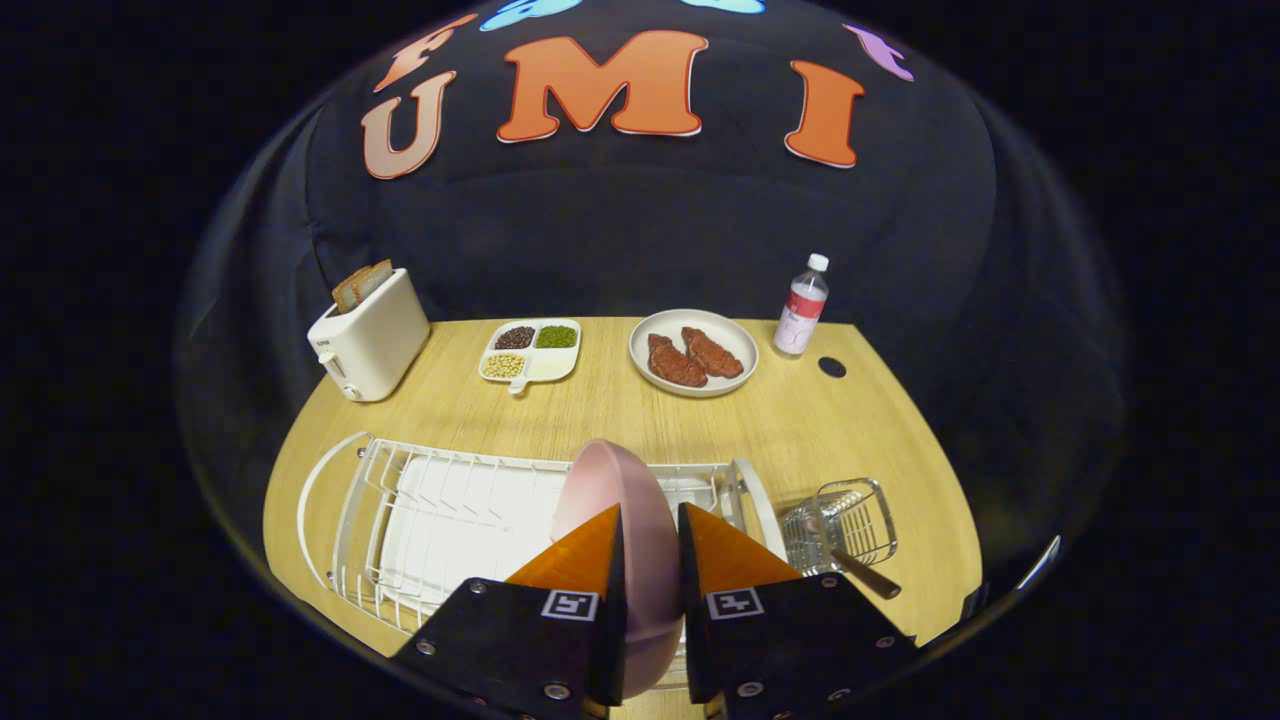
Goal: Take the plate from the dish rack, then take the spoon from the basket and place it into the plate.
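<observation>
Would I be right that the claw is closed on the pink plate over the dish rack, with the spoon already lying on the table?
Not quite: in the gripper view the spoon sits in the wire basket, not on the table. The claw does grip the pink plate over the dish rack.

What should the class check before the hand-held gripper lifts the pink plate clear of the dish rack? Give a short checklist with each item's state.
1. Both fingers of the hand-held gripper press on the pink plate: ok.
2. Plate clear of the dish rack: cannot tell.
3. Bare table ahead of the rack for setting it down: ok.
4. Spoon waiting in the basket: ok.
5. Grip depth on the rim: cannot tell.
</observation>
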`<state>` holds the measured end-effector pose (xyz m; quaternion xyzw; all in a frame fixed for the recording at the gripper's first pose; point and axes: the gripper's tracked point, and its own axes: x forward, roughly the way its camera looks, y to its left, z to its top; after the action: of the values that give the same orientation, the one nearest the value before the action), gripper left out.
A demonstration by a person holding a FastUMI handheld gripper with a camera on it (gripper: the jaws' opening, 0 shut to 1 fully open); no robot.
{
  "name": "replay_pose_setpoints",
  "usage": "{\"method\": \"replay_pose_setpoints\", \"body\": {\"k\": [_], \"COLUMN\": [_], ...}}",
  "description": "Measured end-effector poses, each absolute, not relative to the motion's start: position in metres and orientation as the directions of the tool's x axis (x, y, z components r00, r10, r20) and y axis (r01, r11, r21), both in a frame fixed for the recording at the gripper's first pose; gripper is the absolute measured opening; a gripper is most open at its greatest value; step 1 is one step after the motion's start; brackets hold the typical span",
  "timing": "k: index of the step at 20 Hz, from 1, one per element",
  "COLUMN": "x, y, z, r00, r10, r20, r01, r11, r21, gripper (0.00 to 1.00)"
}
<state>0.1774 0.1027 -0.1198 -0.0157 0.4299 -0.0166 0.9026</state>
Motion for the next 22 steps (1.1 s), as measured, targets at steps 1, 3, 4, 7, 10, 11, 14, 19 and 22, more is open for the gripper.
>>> {"method": "replay_pose_setpoints", "body": {"k": [1,3,4,7,10,11,14,19,22], "x": [0.178,0.18,0.184,0.195,0.199,0.199,0.2,0.198,0.191], "y": [0.105,0.107,0.108,0.103,0.109,0.109,0.103,0.098,0.098], "z": [-0.118,-0.112,-0.108,-0.097,-0.092,-0.091,-0.088,-0.075,-0.062], "r00": [0.636,0.653,0.666,0.712,0.73,0.728,0.728,0.737,0.749], "r10": [-0.047,-0.057,-0.067,-0.122,-0.127,-0.128,-0.133,-0.1,-0.062], "r20": [-0.771,-0.756,-0.743,-0.691,-0.672,-0.674,-0.673,-0.669,-0.66], "r01": [0.007,-0.017,-0.027,-0.052,-0.073,-0.072,-0.073,-0.066,-0.079], "r11": [0.998,0.996,0.993,0.973,0.963,0.963,0.96,0.974,0.98], "r21": [-0.055,-0.09,-0.113,-0.226,-0.261,-0.261,-0.269,-0.218,-0.182], "gripper": [0.23,0.23,0.23,0.2,0.18,0.18,0.18,0.18,0.18]}}
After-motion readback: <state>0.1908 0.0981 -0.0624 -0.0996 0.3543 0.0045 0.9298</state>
